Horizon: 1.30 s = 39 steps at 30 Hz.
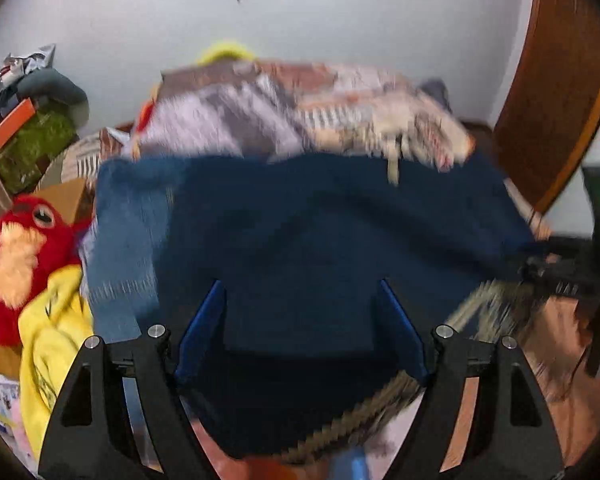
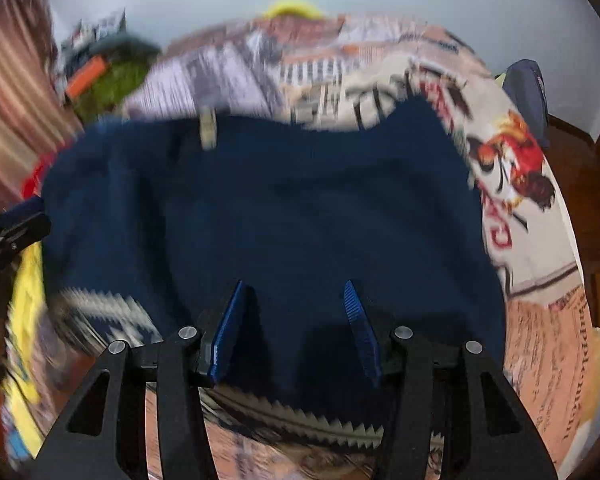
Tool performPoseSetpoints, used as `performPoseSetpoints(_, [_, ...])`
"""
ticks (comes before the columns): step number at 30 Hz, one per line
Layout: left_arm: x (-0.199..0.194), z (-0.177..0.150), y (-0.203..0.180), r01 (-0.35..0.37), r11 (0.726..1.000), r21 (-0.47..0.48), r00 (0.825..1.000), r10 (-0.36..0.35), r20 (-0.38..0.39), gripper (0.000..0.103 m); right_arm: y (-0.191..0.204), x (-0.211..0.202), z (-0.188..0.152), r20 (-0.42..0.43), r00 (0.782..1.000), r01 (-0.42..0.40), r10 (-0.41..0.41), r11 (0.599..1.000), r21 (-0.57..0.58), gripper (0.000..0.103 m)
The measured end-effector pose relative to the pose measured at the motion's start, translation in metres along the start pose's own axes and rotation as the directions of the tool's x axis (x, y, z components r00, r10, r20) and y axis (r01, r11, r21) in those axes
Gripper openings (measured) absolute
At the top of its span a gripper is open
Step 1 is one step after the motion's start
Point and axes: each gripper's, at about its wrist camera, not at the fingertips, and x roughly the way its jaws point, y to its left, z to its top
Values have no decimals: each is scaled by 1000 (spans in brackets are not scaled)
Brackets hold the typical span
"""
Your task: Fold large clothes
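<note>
Navy garment (image 1: 320,240) lies spread across a bed covered by a patterned bedspread (image 2: 540,320); a zigzag cream-and-tan border (image 2: 320,426) runs along its near hem. Left gripper (image 1: 302,284) stands above the dark cloth, blue fingers (image 1: 204,332) wide apart, nothing clamped between them. Right gripper (image 2: 294,284) is likewise over the cloth, jaws partly spread; whether its pads pinch any fabric cannot be determined, as both views are blurred. A red plush toy (image 1: 24,256) and yellow fabric (image 1: 56,340) sit beside the garment's left edge
</note>
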Motion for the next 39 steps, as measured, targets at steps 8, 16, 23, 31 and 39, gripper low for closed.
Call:
performPoseSetpoints(8, [-7,-61,27,-128,989,-69,992,129,8,79,-36,-18,-32,27,999,35,-37,998,55,61])
performPoseSetpoints(16, [-30,-112,84,-234,941,-244,972,223,-72,78,-81,-40,-67,-17,993,116,-115,968,224,62])
performPoseSetpoints(23, [-46,-161,113,5,881,-472,1000,-4,3,78,-70,-78,-80,36,988,138,-149,968,210,62])
performPoseSetpoints(31, [-14,-163,86,312,773,-552,943,-320,85,78,-31,-85,-80,62,988,138,-143,987,78,62])
performPoseSetpoints(39, [18,-130,60,455,706,-542,879,-452,150,79,-14,-73,-78,44,992,116,-118,992,44,62])
